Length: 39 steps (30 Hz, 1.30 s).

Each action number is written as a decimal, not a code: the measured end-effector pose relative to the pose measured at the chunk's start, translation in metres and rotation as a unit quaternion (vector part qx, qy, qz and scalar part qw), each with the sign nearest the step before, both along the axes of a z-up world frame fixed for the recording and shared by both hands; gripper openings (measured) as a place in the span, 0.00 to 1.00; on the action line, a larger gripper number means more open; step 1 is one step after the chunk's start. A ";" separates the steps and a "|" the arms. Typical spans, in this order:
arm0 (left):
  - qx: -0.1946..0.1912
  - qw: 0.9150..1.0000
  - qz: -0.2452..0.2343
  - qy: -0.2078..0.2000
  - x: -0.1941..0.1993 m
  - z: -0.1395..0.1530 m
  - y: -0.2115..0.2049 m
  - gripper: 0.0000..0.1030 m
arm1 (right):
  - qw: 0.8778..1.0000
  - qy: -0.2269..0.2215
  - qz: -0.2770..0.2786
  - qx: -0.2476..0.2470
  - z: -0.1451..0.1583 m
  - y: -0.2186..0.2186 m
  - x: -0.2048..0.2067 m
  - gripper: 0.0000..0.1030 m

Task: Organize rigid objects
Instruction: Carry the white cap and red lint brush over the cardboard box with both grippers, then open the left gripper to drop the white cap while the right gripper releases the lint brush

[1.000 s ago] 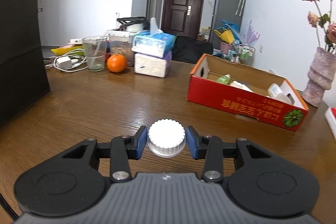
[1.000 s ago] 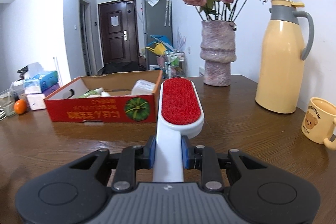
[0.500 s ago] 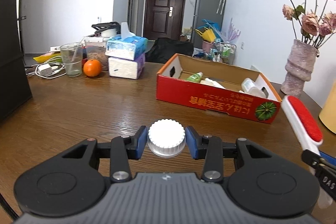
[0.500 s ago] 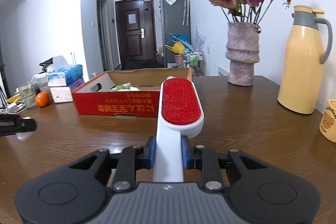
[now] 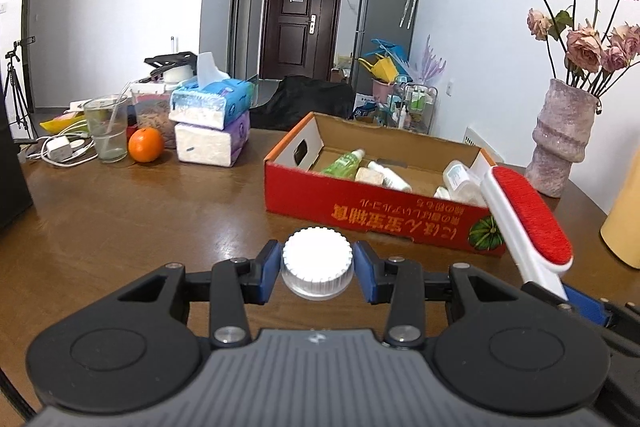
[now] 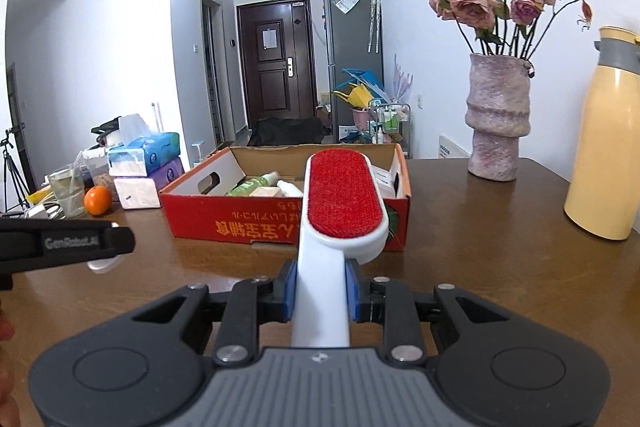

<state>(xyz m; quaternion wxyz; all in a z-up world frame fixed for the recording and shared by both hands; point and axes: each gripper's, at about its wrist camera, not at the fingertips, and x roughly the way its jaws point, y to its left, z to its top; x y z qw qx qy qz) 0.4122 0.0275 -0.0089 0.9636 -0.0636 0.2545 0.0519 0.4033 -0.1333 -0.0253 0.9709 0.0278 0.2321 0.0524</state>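
My left gripper [image 5: 318,273] is shut on a white ribbed bottle cap [image 5: 317,265] and holds it above the wooden table, in front of the red cardboard box [image 5: 360,203]. My right gripper [image 6: 321,291] is shut on the white handle of a lint brush [image 6: 340,193] with a red pad, whose head is raised in front of the box [image 6: 248,223]. The brush also shows in the left wrist view [image 5: 524,223]. The box holds a green bottle [image 5: 344,161] and white bottles. The left gripper shows side-on in the right wrist view [image 6: 108,239].
A pink vase [image 6: 498,119] of dried roses and a yellow thermos [image 6: 608,155] stand at the right. Stacked tissue packs [image 5: 212,123], an orange [image 5: 145,145], a glass [image 5: 106,129] and cables sit at the far left. A dark object [image 5: 12,183] stands at the left edge.
Both grippers have moved toward the red box, which now looks nearer and more central. The brush has moved closer beside the left gripper. Both grips are unchanged.
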 end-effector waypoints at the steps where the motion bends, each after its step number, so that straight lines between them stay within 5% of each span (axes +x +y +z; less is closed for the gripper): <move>1: -0.001 1.000 0.000 -0.001 0.005 0.001 -0.001 0.40 | 1.000 0.000 0.001 0.001 0.000 0.002 0.004 0.23; 25: -0.037 0.999 0.018 -0.002 0.151 -0.004 -0.003 0.40 | 0.999 -0.002 -0.001 0.035 0.006 0.005 0.145 0.23; 39: -0.011 1.000 0.018 0.010 0.231 -0.017 -0.008 0.40 | 0.999 0.022 0.018 0.015 -0.002 0.019 0.226 0.23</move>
